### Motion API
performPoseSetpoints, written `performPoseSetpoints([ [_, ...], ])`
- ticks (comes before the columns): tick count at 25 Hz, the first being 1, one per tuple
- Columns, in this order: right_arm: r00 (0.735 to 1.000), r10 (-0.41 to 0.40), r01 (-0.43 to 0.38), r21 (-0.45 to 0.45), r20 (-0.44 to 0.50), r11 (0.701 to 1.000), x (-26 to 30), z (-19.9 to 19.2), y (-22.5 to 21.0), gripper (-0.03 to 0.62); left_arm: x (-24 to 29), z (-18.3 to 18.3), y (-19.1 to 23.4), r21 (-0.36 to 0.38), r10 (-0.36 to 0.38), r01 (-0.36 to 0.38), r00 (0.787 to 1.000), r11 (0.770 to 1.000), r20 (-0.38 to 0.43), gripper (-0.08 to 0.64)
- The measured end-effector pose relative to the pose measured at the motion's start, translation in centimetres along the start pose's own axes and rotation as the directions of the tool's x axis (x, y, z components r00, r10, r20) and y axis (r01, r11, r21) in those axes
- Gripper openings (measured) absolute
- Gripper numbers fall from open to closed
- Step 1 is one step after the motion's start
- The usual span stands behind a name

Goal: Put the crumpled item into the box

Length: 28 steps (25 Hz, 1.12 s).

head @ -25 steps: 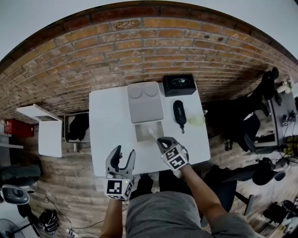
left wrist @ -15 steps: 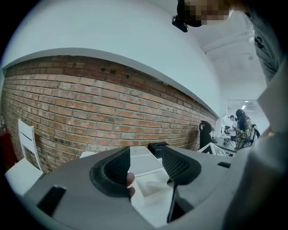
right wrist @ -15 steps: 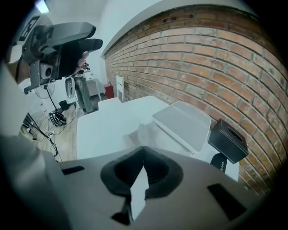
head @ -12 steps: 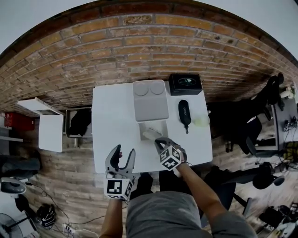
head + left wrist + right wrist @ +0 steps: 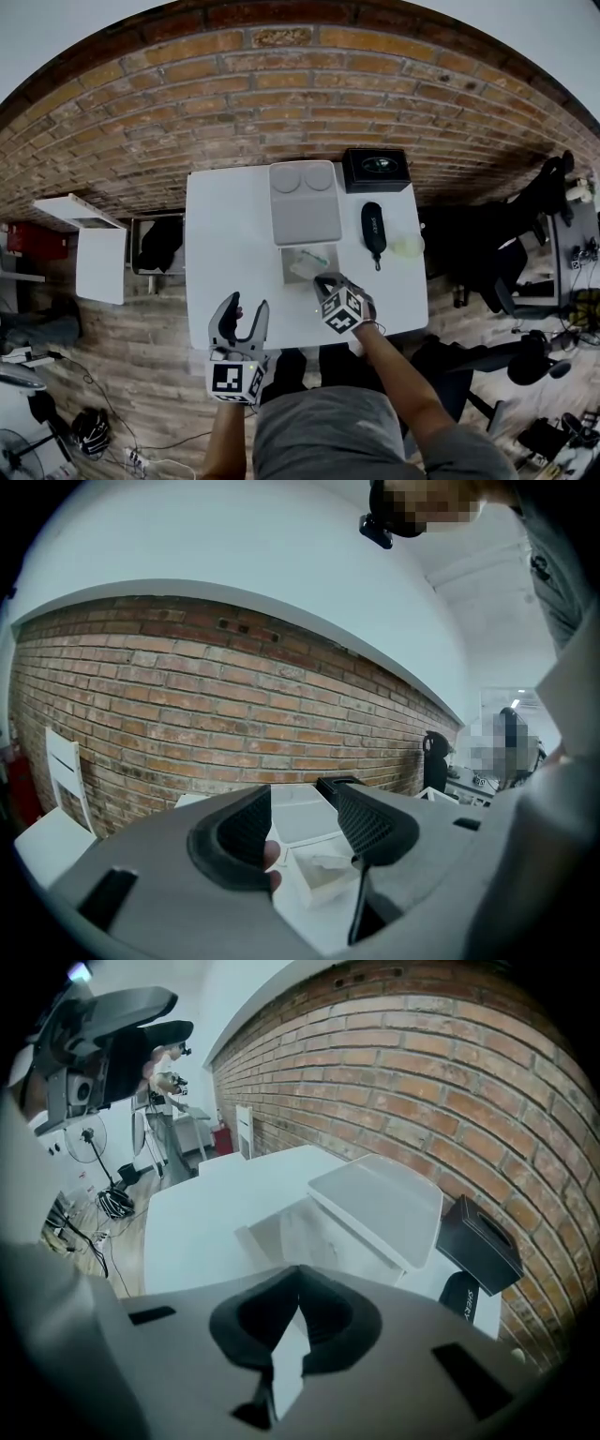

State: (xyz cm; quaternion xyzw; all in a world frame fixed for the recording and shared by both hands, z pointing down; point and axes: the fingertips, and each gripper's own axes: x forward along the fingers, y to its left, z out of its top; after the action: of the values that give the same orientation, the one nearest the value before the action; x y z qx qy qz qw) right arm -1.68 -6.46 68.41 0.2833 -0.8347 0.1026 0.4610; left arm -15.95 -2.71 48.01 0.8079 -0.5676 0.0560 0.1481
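Right gripper (image 5: 322, 279): black pads pressed together, tips at the near rim of the pale, square, open box (image 5: 285, 267). The filmy whitish crumpled item (image 5: 306, 265) lies inside. Left gripper (image 5: 239, 314) is nearer me, mesh-textured pads apart.

Bare table (image 5: 225, 244) at left, lid (image 5: 305, 202) behind box (image 5: 287, 272), black case (image 5: 373, 228) right

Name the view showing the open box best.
Head view: nearly the whole box, lid back, from above. The right gripper view shows it larger but cut off by the jaws; the left gripper view, only part between the jaws.
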Motion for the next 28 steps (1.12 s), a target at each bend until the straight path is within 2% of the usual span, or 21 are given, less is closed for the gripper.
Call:
performPoseSetpoints([
  [13,0.999,-0.024,0.025,0.029,-0.037,0.999,2.0,0.0,-2.3,0.005,0.3,-0.6,0.6,-0.012,0.027,-0.027,0.999,1.0,-0.028,0.219],
  [19,0.999,-0.047,0.047,0.063,0.005,0.997,2.2,0.2,-3.1,0.008,0.7,-0.5,0.6,-0.028,0.045,-0.045,0.999,0.999,-0.024,0.219],
  [28,0.999,0.004,-0.008,0.11,0.037,0.994,2.1,-0.2,-2.5,0.053,1.1,-0.3,0.0,-0.024,0.035,-0.036,0.999,0.999,-0.013,0.219],
])
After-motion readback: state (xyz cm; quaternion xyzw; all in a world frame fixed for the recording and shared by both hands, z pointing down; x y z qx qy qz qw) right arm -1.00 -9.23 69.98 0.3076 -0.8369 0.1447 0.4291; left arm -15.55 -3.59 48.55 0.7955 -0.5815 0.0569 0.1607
